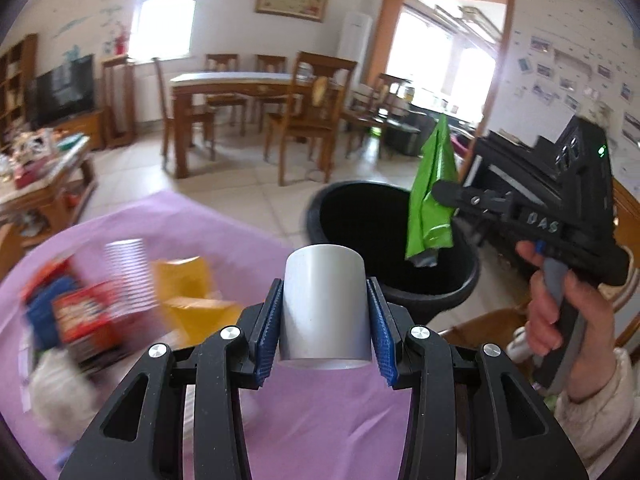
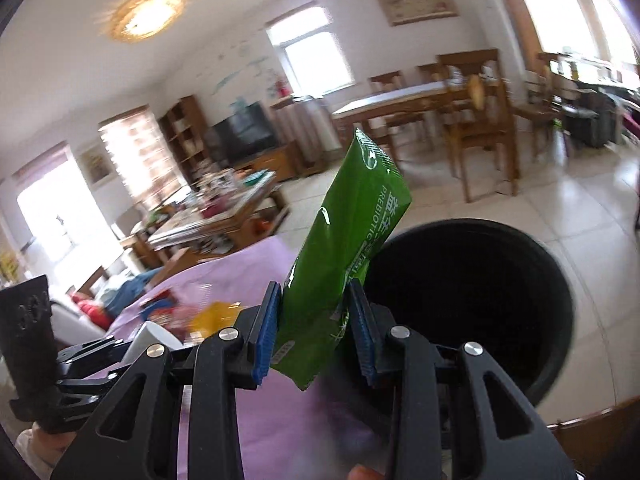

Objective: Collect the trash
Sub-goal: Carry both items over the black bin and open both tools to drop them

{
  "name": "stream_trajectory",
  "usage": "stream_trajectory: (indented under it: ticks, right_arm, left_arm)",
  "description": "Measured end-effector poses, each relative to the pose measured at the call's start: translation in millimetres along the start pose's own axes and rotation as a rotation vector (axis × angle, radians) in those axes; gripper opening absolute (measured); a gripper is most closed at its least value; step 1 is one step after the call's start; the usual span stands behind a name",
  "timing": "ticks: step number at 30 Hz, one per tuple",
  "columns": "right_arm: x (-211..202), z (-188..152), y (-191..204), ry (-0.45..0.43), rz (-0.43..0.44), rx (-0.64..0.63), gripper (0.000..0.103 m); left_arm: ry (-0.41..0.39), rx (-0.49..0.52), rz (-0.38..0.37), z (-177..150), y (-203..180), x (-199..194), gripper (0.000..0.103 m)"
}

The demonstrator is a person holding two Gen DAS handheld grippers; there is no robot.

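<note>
The left tool [image 1: 326,312] clamps a grey cup [image 1: 325,304] above the purple worktop [image 1: 320,420]; released here, it misses. The right tool [image 2: 314,332] pinches a green wrapper [image 2: 344,264] near the black bin [image 2: 472,300]; its loose end may snag the rim.

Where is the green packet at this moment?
The right gripper holds the green packet upright, beside the black bin.

One cup [image 1: 325,308], one green wrapper [image 2: 344,256], one bin [image 1: 360,216].
</note>
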State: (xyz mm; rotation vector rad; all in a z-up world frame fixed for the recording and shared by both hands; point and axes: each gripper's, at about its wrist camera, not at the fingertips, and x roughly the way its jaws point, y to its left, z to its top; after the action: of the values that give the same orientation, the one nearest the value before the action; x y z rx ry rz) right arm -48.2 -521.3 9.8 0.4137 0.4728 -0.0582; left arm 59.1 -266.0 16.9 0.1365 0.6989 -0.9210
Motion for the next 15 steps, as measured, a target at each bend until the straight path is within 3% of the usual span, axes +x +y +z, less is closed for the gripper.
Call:
stream_trajectory:
  ticks: [6, 15]
  right_arm:
    - [7.4, -4.6, -52.4, 0.013, -0.108, 0.038, 0.034]
    - [21.2, -18.8, -83.6, 0.036, -0.153, 0.060, 0.034]
  left_arm:
    - [0.059, 0.006, -0.078, 25.9, -39.9, 79.4, 0.041]
    - [0.138, -0.009, -0.074, 43.7, -55.8, 169.3, 0.041]
